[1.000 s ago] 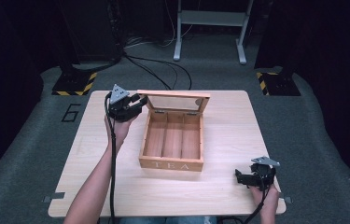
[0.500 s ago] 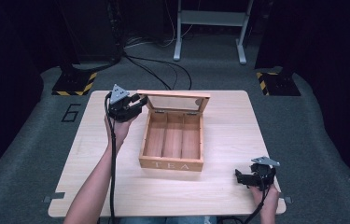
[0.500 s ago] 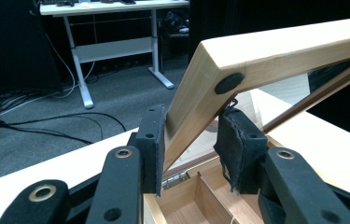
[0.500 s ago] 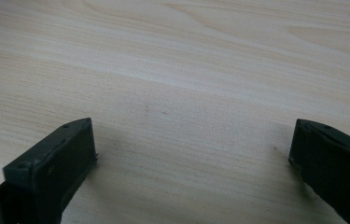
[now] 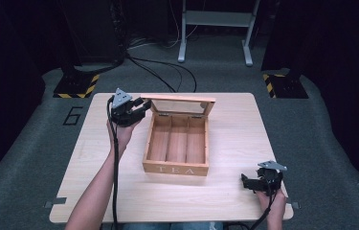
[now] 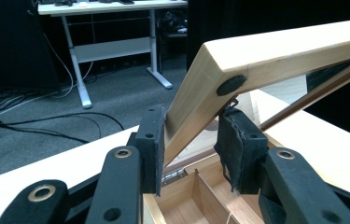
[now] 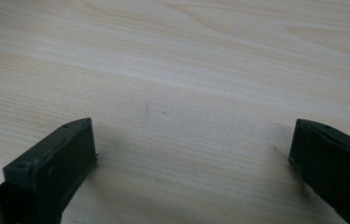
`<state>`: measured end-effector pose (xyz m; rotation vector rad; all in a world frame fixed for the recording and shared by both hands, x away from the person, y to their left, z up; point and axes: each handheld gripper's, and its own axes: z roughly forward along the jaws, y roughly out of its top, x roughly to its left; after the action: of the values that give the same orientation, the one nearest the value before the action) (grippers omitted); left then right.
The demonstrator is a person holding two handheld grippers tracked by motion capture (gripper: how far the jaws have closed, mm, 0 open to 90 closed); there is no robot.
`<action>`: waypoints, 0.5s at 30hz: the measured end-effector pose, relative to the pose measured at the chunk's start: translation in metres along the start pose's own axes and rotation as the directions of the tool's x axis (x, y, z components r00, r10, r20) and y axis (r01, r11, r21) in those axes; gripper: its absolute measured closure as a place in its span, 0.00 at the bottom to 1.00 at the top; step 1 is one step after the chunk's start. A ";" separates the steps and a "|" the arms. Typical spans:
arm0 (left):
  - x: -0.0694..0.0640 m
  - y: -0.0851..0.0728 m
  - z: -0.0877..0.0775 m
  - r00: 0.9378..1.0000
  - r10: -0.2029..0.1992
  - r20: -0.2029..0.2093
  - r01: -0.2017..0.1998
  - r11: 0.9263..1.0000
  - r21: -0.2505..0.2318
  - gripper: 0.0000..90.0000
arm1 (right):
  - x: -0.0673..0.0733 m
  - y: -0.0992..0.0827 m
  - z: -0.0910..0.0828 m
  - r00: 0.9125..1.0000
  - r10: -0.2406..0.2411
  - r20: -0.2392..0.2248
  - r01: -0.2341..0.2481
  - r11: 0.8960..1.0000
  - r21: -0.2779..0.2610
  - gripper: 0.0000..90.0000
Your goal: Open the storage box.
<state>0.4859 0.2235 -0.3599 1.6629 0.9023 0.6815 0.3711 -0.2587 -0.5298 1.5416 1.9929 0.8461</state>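
Nothing has moved since earlier: our left fingers (image 6: 156, 149) stay pinching the lid (image 6: 266, 60) of the tea box (image 5: 177, 143), mid-tabletop (image 5: 244, 124). Our right fingers (image 7: 51, 168) stay spread wide above bare wood, well apart.

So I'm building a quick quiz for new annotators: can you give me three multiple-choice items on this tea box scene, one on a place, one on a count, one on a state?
1. Where on the table is the right gripper?
A. near its front right corner
B. inside the box
C. at its far left corner

2. How many compartments does the tea box have?
A. two
B. three
C. five

3. What is the left gripper doing?
A. lying open on the table
B. clamped on the lid corner
C. gripping a cable

Answers: 1 A, the high view shows it there. 2 B, two dividers split the inside. 3 B, the left gripper view shows both pads pressing the raised lid's frame.
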 end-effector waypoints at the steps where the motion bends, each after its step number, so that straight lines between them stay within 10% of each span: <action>1: -0.001 -0.001 -0.001 1.000 -0.004 -0.001 0.004 1.000 -0.003 0.69 | 0.000 0.000 0.000 1.000 0.004 0.000 -0.004 1.000 0.001 0.00; 15: -0.010 -0.024 -0.017 1.000 0.002 0.018 -0.002 1.000 -0.009 0.62 | 0.001 0.000 0.000 1.000 0.011 0.004 -0.011 1.000 0.000 0.00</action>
<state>0.4612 0.2273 -0.3786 1.6600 0.8840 0.6701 0.3708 -0.2577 -0.5299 1.5546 1.9832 0.8471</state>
